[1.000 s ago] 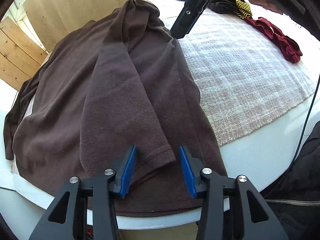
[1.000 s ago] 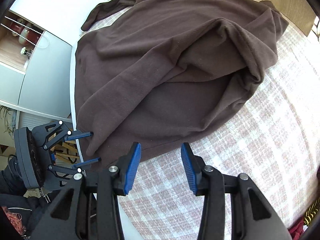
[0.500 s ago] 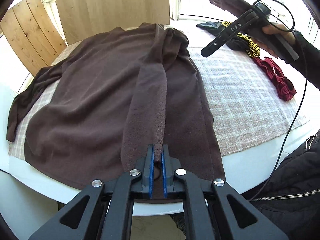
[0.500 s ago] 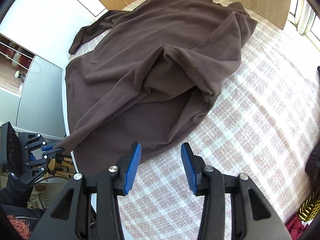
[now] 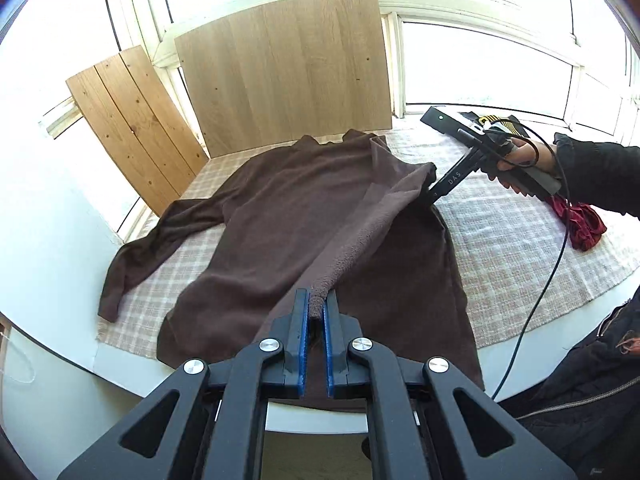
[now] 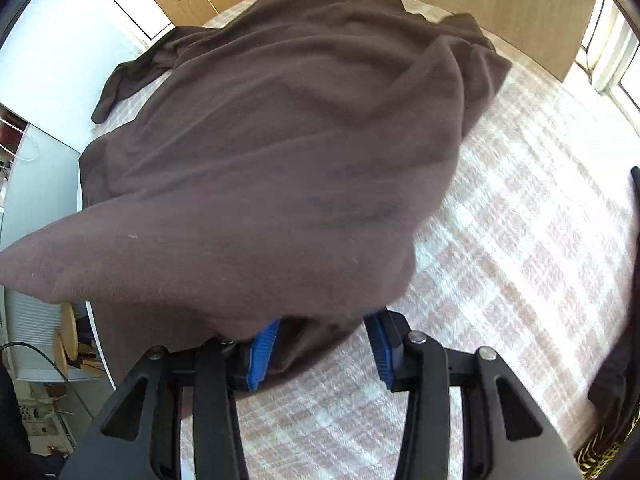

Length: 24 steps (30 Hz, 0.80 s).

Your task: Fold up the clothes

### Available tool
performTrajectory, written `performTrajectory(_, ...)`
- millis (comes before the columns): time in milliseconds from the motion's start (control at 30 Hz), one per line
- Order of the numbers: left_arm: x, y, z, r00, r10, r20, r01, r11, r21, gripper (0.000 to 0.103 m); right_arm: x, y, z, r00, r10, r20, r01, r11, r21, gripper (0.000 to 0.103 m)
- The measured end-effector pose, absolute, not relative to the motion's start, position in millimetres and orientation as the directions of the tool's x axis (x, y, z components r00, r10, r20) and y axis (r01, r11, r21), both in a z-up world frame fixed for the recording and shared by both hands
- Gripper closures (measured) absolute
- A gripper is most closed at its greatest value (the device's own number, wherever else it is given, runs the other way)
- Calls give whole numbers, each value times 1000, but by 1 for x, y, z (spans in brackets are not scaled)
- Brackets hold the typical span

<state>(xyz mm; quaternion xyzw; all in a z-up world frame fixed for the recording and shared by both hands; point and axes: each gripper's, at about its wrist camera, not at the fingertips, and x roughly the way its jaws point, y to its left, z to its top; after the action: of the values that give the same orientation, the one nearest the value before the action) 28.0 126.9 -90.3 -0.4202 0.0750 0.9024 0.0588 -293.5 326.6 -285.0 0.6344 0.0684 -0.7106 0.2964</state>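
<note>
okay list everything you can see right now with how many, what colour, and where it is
brown sweater: one, dark brown, spread on the cloth, one sleeve lifted
checked cloth: one, pink and white, covering the table
table: one, white, under the cloth
red garment: one, dark red, far right on the cloth
black and yellow garment: one, by the window
wooden boards: two, light wood, leaning behind the table
left gripper: black, blue pads, shut on the sleeve cuff
right gripper: black, blue pads, open, the sweater's lifted fold draped over it

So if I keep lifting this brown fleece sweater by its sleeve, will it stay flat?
Probably not. The brown fleece sweater looks floppy: its sleeve sags from the left gripper. Its body will likely drag on the checked woven cloth, bunching.
</note>
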Motion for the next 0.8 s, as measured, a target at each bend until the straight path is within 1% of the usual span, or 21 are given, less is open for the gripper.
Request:
performTrajectory(67,35,145,-128,-556,101,-825,-227,-973,34,97,-288,341,-294,73,-298,-952,504,-813,293,62)
performTrajectory(133,41,166,-173,-451,130,-883,-284,-959,4,97,-282,351,-290,90,-255,-963,529,-807,263,62)
performTrajectory(200,43,176,-197,-402,155,-902,-298,-954,-31,97,-285,360,-272,101,-304,-947,527,-791,310,62)
performTrajectory(233,43,179,-204,-390,170,-905,-297,-953,-51,97,-292,362,-261,76,-332,-940,521,-791,321,62)
performTrajectory(300,42,180,-209,-388,189,-902,-286,-955,-77,97,-310,365,-238,-19,-353,-935,520,-803,293,62)
performTrajectory(367,40,179,-205,-401,187,-897,-282,-956,-74,97,-335,362,-221,-128,-339,-932,518,-824,228,62)
performTrajectory(500,36,179,-205,-395,173,-902,-282,-958,-60,97,-393,334,-221,-227,-258,-939,518,-849,108,59)
performTrajectory(600,36,180,-210,-375,171,-911,-280,-958,-65,97,-434,313,-241,-217,-172,-961,522,-852,35,56)
performTrajectory(733,35,181,-216,-349,171,-921,-274,-959,-74,96,-464,303,-268,-180,-86,-980,481,-877,-11,56)
performTrajectory(767,34,180,-217,-349,170,-922,-273,-959,-74,96,-467,304,-271,-169,-100,-981,477,-879,8,60)
performTrajectory(800,35,180,-215,-352,170,-921,-275,-959,-72,96,-468,306,-273,-153,-137,-979,478,-877,49,68)
